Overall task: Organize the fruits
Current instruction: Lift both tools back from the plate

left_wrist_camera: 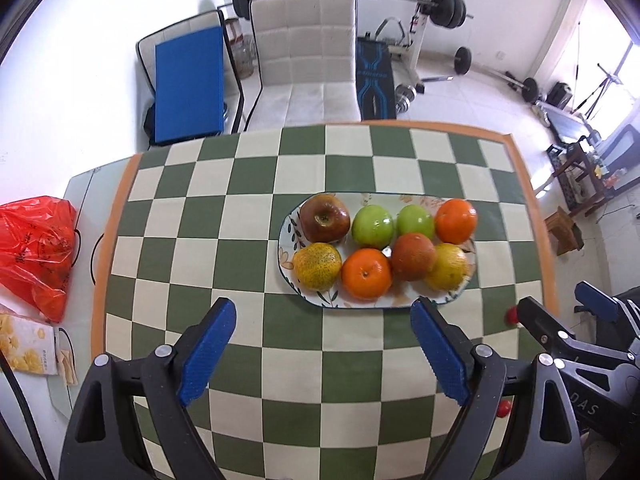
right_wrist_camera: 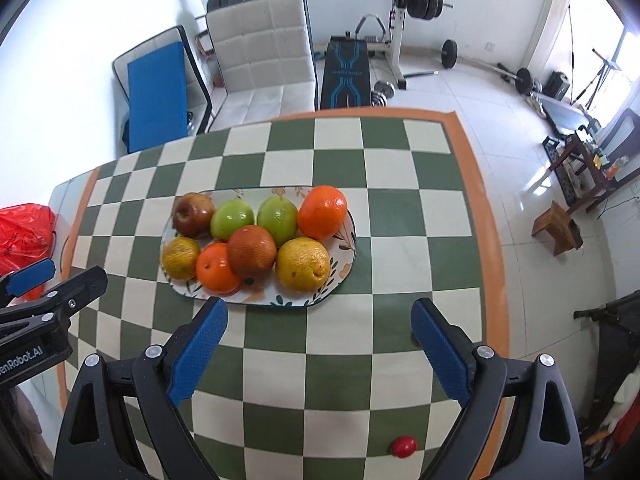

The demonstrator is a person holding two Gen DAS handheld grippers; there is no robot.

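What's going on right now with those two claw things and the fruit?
Left gripper and right gripper open, empty, hovering short of the plate. Eight fruits on it, untouched. Small red ball loose on the tablecloth; nothing in the way.

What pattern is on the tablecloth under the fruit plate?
Green and cream checks with an orange border on the checkered tablecloth; clearest in the right wrist view.
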